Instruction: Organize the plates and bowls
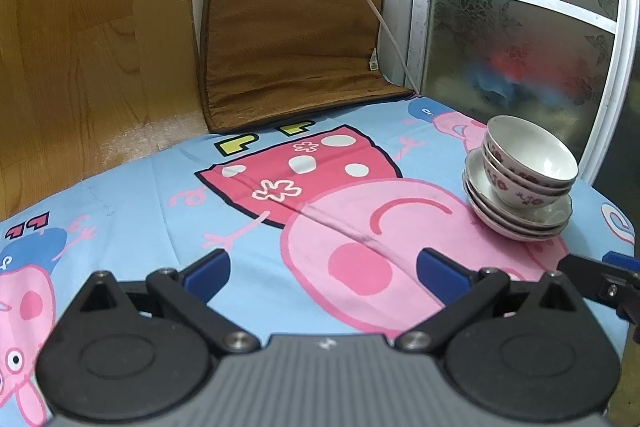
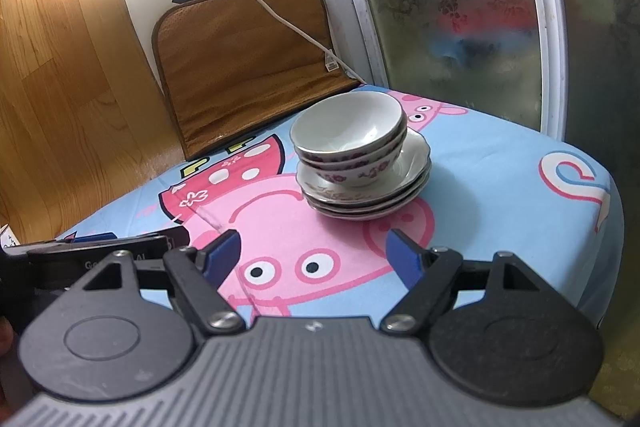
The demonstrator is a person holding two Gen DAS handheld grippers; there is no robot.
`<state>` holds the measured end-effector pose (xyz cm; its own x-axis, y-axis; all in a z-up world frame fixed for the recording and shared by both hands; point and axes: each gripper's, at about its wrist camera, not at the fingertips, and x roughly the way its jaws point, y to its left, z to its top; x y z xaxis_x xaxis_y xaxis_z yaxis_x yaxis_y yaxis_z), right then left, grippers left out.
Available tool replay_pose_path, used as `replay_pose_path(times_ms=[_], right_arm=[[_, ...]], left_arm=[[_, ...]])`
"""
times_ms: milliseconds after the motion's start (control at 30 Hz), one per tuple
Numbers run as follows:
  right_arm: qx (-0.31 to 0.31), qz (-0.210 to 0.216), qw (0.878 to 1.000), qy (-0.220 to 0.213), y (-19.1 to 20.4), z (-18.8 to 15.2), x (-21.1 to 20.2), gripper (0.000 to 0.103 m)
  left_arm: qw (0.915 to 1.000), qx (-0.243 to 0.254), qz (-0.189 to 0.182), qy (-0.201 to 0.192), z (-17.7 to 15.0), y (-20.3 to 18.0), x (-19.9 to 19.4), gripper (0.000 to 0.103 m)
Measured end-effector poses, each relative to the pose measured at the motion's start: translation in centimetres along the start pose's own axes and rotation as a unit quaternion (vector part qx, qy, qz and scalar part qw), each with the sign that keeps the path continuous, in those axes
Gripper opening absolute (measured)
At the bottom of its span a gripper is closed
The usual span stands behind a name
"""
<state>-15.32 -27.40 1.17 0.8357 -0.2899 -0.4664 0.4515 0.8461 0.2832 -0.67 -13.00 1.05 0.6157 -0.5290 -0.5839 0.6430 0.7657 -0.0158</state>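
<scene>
White porcelain bowls (image 2: 347, 131), nested together, sit on the stack of plates (image 2: 364, 197), which stands on the cartoon-printed cloth (image 1: 140, 203) covering the surface, in front of the frosted glass door (image 2: 452, 15). Both the left gripper (image 1: 322, 269) and the right gripper (image 2: 314, 253) have their fingers wide open and hold nothing, near the stack but apart from it. I judge the bowls lean a little on the plates, so a push could make them slide. No readable writing shows.
</scene>
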Motion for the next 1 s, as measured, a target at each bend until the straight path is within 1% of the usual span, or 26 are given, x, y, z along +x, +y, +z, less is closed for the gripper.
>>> replay_pose_path(times_ms=[533,1000], right_arm=[[-0.003,0.001,1.000,0.003,0.13,-0.16,0.20,0.082],[-0.007,0.001,1.000,0.003,0.40,-0.17,0.23,0.082]], left_arm=[[0.9998,0.003,-0.013,0.014,0.08,-0.26,0.13,0.103],[0.9998,0.007,-0.009,0.018,0.06,-0.47,0.10,0.103]])
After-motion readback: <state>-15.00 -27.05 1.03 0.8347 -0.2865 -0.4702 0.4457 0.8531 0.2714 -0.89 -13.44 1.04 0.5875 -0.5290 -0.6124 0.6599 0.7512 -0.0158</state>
